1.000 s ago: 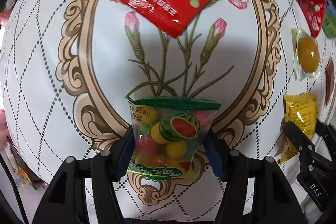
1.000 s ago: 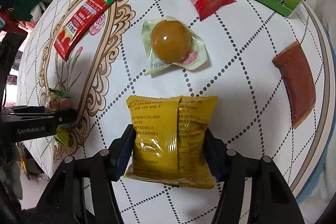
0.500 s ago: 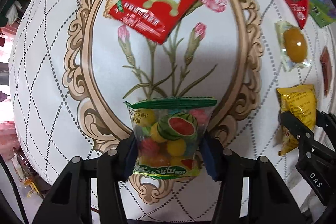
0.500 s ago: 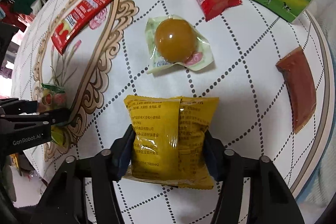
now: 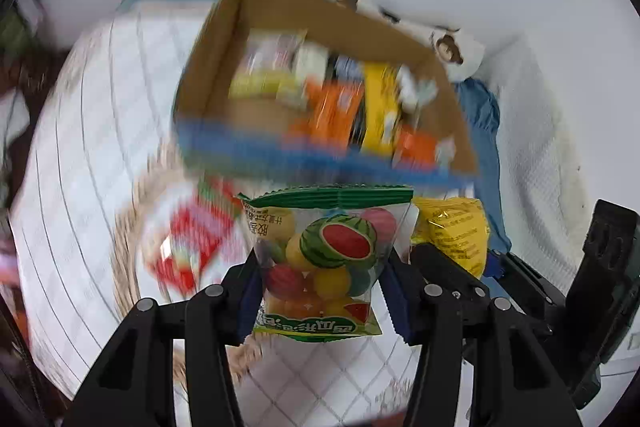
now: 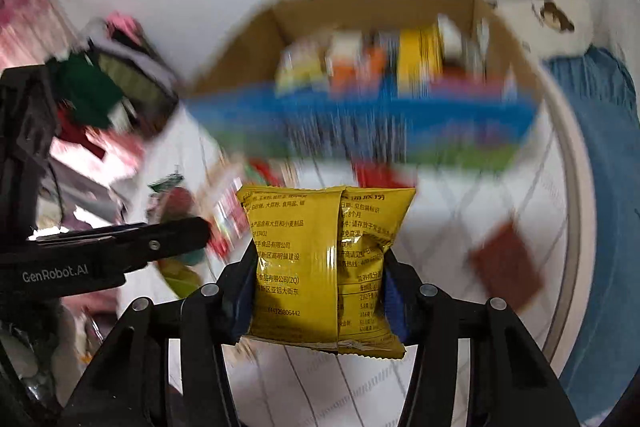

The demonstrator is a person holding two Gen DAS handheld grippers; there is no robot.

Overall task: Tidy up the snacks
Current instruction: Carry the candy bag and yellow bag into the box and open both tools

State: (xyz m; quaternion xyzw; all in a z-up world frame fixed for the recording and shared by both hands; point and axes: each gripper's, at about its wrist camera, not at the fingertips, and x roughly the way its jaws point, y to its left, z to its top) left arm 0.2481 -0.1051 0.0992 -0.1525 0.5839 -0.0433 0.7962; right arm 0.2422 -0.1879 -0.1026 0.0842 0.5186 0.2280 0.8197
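Left wrist view: we find the left gripper (image 5: 322, 287) raised off the counter (image 5: 80, 187) and pointed toward the cardboard box (image 5: 448, 95), its jaws clenched on the fruit-candy bag (image 5: 326, 263), held upright between them. One second ago this bag lay on the counter's floral print; it is now lifted, with the box in front. We count one candy bag, one box holding several blurred packets, and one red sachet (image 5: 188, 247) on the counter at left. The right gripper's yellow packet (image 5: 452, 231) shows just beside.

Right wrist view: the right gripper (image 6: 320, 291) is likewise raised and facing the box (image 6: 248, 43), jaws grasping one yellow packet (image 6: 324, 267). Earlier it sat at counter level. One brown sachet (image 6: 506, 263) lies at right; the left gripper (image 6: 120, 247) stands at left.
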